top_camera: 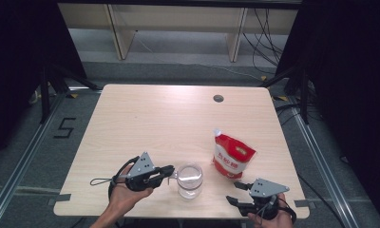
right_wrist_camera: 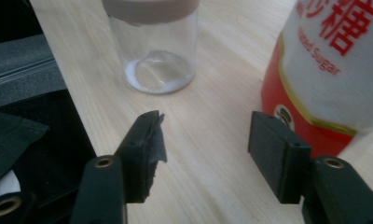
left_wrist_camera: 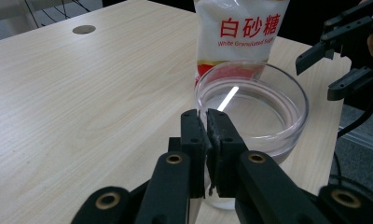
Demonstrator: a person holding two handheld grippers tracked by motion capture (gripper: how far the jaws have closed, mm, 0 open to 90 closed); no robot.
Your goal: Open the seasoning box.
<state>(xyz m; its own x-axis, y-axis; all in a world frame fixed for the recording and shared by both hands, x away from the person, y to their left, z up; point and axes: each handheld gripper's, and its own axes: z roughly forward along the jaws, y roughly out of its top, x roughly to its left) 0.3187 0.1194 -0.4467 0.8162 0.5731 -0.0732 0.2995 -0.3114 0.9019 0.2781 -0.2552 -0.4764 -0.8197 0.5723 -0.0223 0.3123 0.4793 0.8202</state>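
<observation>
The left tongs point(top_camera: 171, 172) were clenched on the near rim of the jar point(top_camera: 189, 180), their jaws pinching the glass wall between them. The jar stood upright near the front edge of the bench point(top_camera: 145, 118), open at the top and clear. Just beyond it, to the right, a red-and-white sugar bag point(top_camera: 233, 156) stood apart from it. The right tongs point(top_camera: 236, 193) hung released, jaws wide, at the bench's front right corner, near the bag and touching nothing.
</observation>
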